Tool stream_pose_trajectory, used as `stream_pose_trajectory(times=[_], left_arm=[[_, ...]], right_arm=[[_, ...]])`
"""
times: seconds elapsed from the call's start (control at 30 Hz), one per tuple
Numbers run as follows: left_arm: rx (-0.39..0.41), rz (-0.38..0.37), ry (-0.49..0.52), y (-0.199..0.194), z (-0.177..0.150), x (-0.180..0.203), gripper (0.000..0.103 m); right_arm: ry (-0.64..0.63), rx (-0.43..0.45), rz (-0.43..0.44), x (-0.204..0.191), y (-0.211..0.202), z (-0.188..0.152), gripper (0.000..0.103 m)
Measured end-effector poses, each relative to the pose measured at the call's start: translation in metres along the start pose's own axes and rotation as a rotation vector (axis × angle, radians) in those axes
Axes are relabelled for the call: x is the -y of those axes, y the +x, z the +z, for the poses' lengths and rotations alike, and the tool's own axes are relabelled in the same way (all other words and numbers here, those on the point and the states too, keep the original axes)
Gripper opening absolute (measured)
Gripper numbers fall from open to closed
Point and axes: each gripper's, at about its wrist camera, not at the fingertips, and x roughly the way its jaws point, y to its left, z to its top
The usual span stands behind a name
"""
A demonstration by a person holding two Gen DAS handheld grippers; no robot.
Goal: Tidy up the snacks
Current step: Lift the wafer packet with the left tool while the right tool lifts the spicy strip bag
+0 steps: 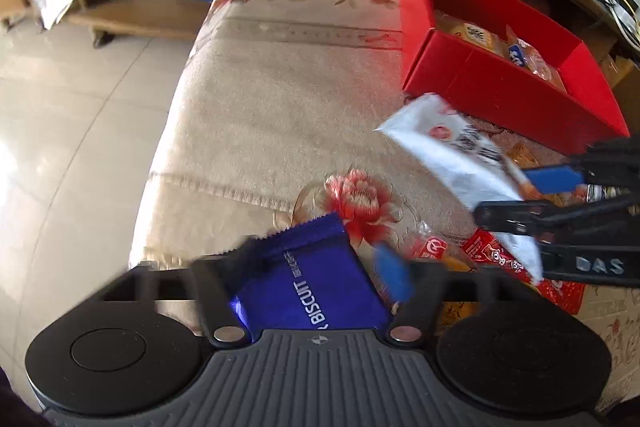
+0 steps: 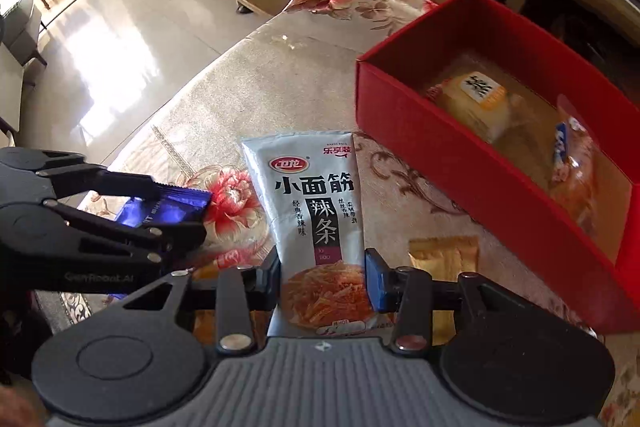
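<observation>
Snacks are getting sorted on a floral-covered bench (image 1: 260,99), with a red box (image 1: 500,87) waiting at the far right. In the left wrist view, the left tool (image 1: 316,267) is standing wide around a blue biscuit packet (image 1: 312,283); its fingers are sitting either side of the packet, and whether the pads are pressing on it cannot be told through the blur. Beyond it, the right tool (image 1: 520,195) is reaching in from the right edge, gripping a white spicy-strip pouch (image 1: 452,155) that is hanging clear of the cloth, just short of the box. Red and orange packets (image 1: 492,255) are lying loose beneath it.

In the right wrist view, the right tool (image 2: 324,279) is clamping narrow on the pouch (image 2: 316,211) near its lower end, the top of the bag standing free ahead. The box (image 2: 500,155) is lying to the right, already holding wrapped bread (image 2: 476,99). A yellow packet (image 2: 444,255) is resting on the bench between tool and box. The left tool (image 2: 196,215) is showing at the left with the blue packet (image 2: 168,207) between its fingers.

Risks from here: the slick pouch, pinched at one end only, could swing or slide out on the way over; its loose top could catch the box's near wall; and the two tools, working close together, could knock each other.
</observation>
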Motion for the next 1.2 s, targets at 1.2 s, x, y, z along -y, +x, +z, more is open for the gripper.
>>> stream_pose_trajectory(times=[1.2], left_arm=[[0.070,-0.028,-0.129,-0.033,-0.014,0.024,0.067]], right_arm=[[0.073,0.166,-0.024,0.000,-0.061,-0.030,0.039]])
